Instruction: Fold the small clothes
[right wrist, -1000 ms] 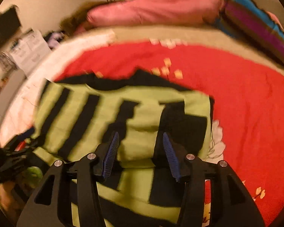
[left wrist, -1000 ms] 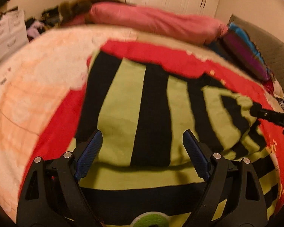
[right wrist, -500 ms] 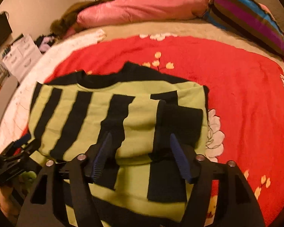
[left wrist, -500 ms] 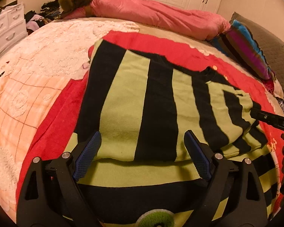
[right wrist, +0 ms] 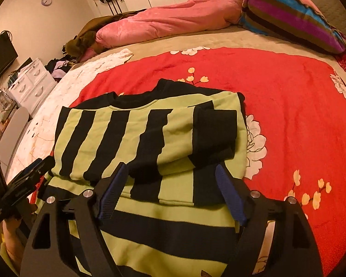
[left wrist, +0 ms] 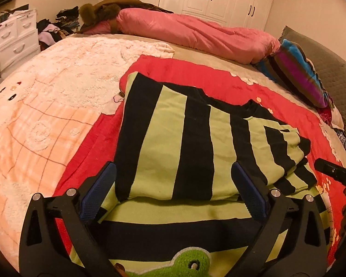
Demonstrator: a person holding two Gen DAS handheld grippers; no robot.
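Left gripper (left wrist: 173, 188): matte black plastic frame, two arms with triangular cut-outs, round silver screw heads on the knuckles. Fingers (left wrist: 98, 190) faced with dark blue ribbed pads.

Right gripper (right wrist: 173, 195): same build, black frame, silver screws, triangular cut-outs, blue ribbed pads (right wrist: 230, 198). In the left wrist view its black finger shows at 3 o'clock, with small white lettering, unreadable.

In the right wrist view the left gripper appears at 8 o'clock, black, with a small white mark on its end.
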